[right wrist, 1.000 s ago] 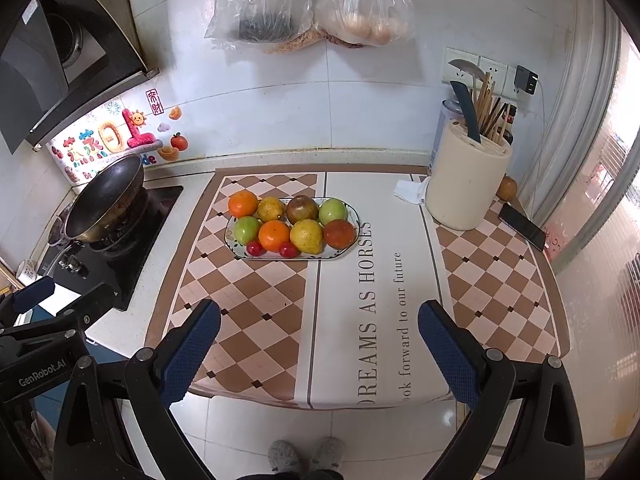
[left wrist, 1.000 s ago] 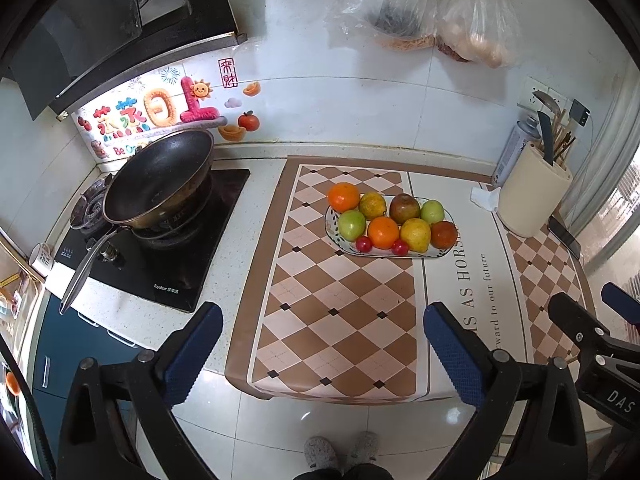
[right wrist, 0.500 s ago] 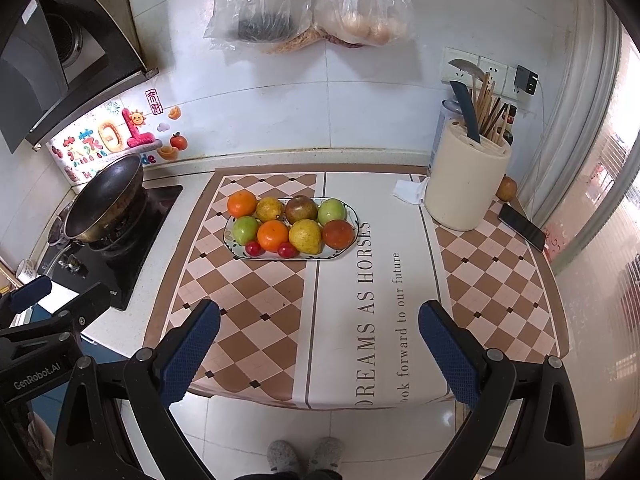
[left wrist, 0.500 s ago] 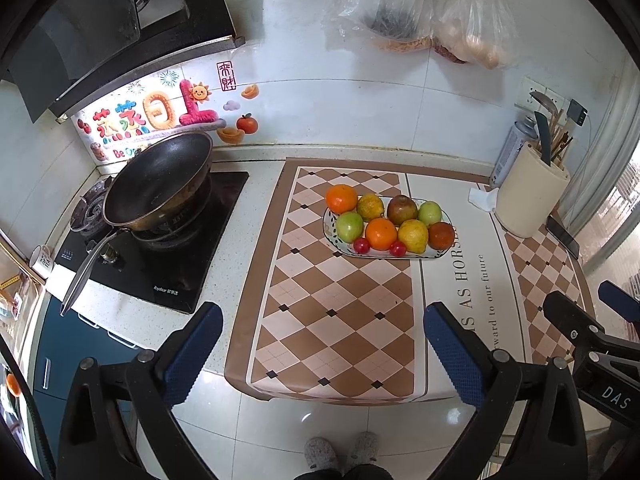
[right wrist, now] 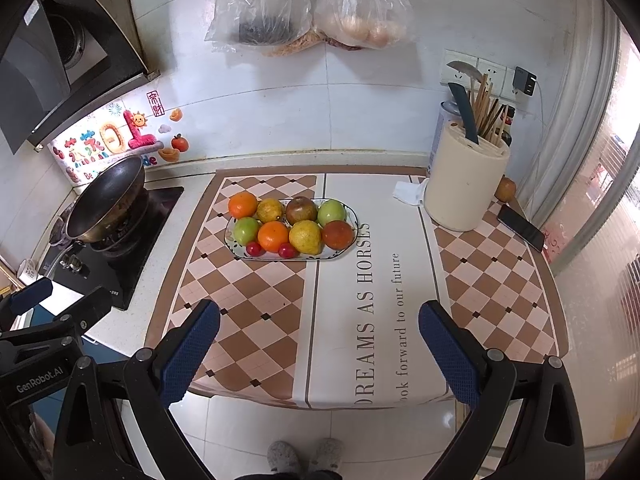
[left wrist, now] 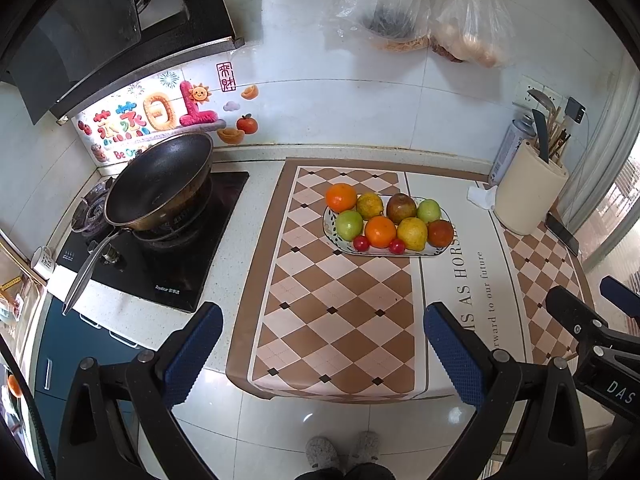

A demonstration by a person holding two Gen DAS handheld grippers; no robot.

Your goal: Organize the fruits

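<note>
Fruit plate [left wrist: 412,253] [right wrist: 234,249] w/ oranges, green apples, small red fruits sits mid-counter on checkered mat [left wrist: 340,312], well ahead of both grippers. Left gripper [left wrist: 322,350] & right gripper [right wrist: 320,346] hang off the counter's front edge, jaws wide, empty.

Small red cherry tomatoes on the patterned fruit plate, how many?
2. One small red cherry tomato lies at the front rim of the patterned oval plate, left of the front orange; the other lies right of it. More may be hidden under the bigger fruit.
</note>
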